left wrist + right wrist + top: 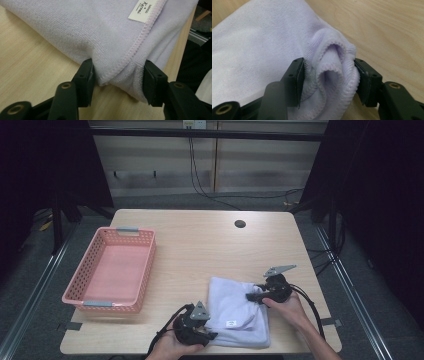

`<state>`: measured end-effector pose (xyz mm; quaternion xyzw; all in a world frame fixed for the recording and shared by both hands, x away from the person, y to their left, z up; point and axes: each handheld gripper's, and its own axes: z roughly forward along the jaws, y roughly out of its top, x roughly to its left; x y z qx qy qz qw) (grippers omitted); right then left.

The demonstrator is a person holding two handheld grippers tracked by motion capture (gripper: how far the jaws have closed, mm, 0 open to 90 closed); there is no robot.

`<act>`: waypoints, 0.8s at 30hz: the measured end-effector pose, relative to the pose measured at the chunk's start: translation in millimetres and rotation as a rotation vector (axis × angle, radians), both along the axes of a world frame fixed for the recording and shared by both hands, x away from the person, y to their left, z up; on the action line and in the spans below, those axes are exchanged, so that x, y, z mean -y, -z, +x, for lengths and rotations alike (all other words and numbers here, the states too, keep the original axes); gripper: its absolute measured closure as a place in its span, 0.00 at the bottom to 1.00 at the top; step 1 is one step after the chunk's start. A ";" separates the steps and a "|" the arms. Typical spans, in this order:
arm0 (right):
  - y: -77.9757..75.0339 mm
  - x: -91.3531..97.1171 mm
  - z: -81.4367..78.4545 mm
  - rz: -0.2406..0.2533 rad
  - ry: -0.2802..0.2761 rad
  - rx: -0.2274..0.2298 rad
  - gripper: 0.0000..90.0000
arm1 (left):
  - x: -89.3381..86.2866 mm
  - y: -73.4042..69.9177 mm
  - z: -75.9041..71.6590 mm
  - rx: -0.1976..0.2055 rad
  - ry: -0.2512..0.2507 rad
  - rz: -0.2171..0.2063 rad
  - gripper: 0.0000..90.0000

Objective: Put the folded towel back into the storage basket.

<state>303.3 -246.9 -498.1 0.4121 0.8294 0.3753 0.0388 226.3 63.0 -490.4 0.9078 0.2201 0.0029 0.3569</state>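
A folded pale lilac towel (235,307) lies on the near right part of the wooden table (200,245), with a small white label (230,323) on its near edge. My left gripper (212,335) is at the towel's near left corner. In the left gripper view its jaws (118,77) press on the hemmed corner of the towel (100,30) from both sides, below the label (143,10). My right gripper (250,296) is at the towel's far right edge. Its jaws (329,77) squeeze a bunched fold of the towel (262,45).
A pink perforated basket (150,265) with grey handles stands on the left side of the table, nothing inside it. A round cable hole (240,224) sits near the far edge. The table's near edge runs just below the towel and both hands.
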 end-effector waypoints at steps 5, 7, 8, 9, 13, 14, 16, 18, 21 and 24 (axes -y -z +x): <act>0.9 1.1 0.5 0.026 -0.021 -0.016 0.61 | -0.4 -1.0 -0.4 -0.009 0.012 0.007 0.66; 0.0 0.3 -0.4 0.016 -0.024 -0.022 0.65 | 0.2 -1.7 -1.8 -0.019 0.001 0.006 0.68; 0.3 0.3 -0.6 0.029 -0.030 -0.026 0.69 | -0.7 -2.9 -1.4 -0.019 0.015 0.012 0.69; 0.3 0.3 -0.6 0.029 -0.030 -0.026 0.69 | -0.7 -2.9 -1.4 -0.019 0.015 0.012 0.67; -0.7 -1.3 -2.6 0.022 -0.032 -0.019 0.73 | -5.9 -1.9 -7.3 -0.064 0.039 -0.006 0.49; -0.8 -1.5 -3.0 0.018 -0.033 -0.017 0.74 | -5.8 -2.4 -8.5 -0.047 0.058 0.011 0.47; -0.8 -2.1 -3.2 0.017 -0.034 -0.012 0.74 | -0.7 -2.3 -14.4 -0.040 0.039 0.020 0.38; -1.3 -2.5 -3.8 0.010 -0.032 -0.011 0.75 | 2.2 -2.6 -16.6 -0.017 0.036 0.038 0.38; -1.3 -2.7 -4.0 0.009 -0.032 -0.010 0.75 | 3.9 -3.5 -15.9 0.007 0.045 0.059 0.50; -1.8 -3.8 -4.6 0.009 -0.035 -0.007 0.77 | 4.8 -3.9 -9.6 -0.002 0.040 0.051 0.71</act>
